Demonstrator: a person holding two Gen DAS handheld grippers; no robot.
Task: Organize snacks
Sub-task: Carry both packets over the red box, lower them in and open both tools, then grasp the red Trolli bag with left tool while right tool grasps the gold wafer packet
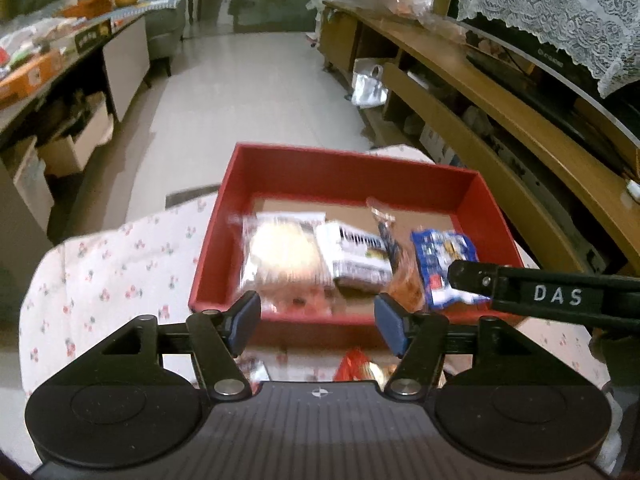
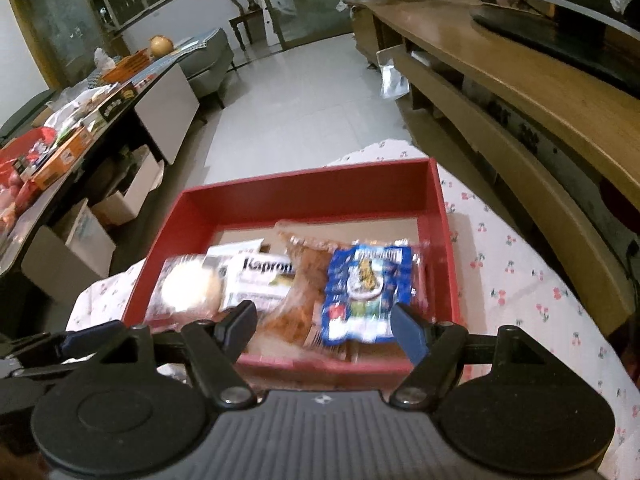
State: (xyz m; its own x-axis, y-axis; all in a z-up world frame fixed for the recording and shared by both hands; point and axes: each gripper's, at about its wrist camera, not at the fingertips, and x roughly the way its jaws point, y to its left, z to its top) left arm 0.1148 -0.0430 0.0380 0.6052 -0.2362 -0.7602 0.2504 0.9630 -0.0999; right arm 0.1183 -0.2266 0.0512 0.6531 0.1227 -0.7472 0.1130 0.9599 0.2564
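My left gripper (image 1: pixel 318 318) hangs with jaws spread and nothing between them, at the near rim of the red box (image 1: pixel 348 168); my right gripper (image 2: pixel 324 326) is likewise parted and empty; inside the box, side by side (blurred in both views), lie a pale round bun packet (image 2: pixel 188 290), a white packet (image 2: pixel 260 280), a clear bag of brown snacks (image 2: pixel 304 276) and a blue packet (image 2: pixel 366 292); the box sits on a cherry-print cloth (image 2: pixel 520 280); beyond, pale floor tiles (image 2: pixel 304 104) and a long wooden cabinet (image 2: pixel 540 80).
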